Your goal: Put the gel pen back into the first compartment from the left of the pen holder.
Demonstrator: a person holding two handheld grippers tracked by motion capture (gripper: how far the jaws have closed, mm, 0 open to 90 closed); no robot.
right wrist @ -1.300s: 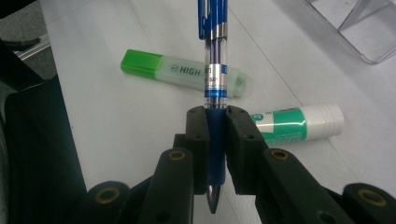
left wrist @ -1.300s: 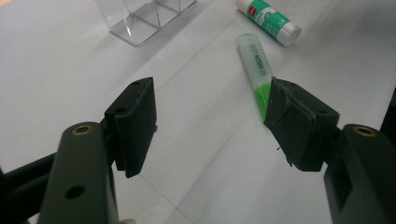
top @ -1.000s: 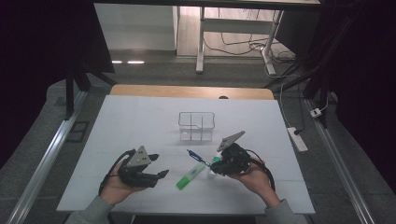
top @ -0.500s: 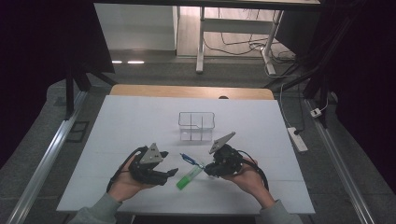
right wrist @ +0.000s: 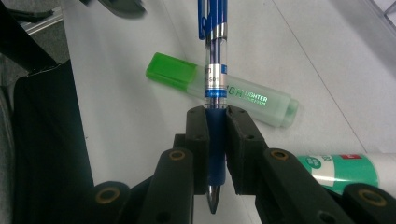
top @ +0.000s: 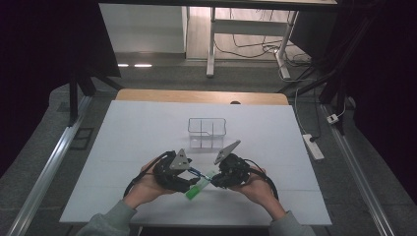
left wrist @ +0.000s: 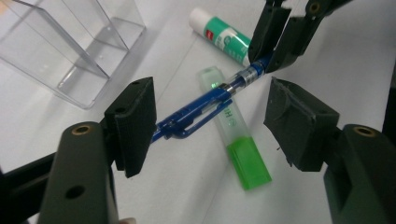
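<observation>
High view: both hands low at the near edge of the white counter (top: pixel 147 128). Left gripper (top: pixel 183 183) and right gripper (top: pixel 215 178) face each other, blue pen (top: pixel 197 174) bridging between them. Green highlighter (top: pixel 195 191) lies on the counter just below the pen. Clear organizer box (top: pixel 206 132) stands farther back, well apart.

Left gripper view: fingers (left wrist: pixel 135 123) spread wide, released, one each side of the pen's clip end, no pad pressing. Pen (left wrist: pixel 201 112) hangs above the highlighter (left wrist: pixel 236 149), crossing it. Far end sits in the right gripper (left wrist: pixel 271 58). Glue stick (left wrist: pixel 222 35) lies behind; box (left wrist: pixel 60 51) at upper left.

Right gripper view: fingers (right wrist: pixel 198 140) clenched on the pen's (right wrist: pixel 215 70) grip section, tip poking out toward the camera. Highlighter (right wrist: pixel 224 95) lies crosswise under it, glue stick (right wrist: pixel 350 170) at lower right.
</observation>
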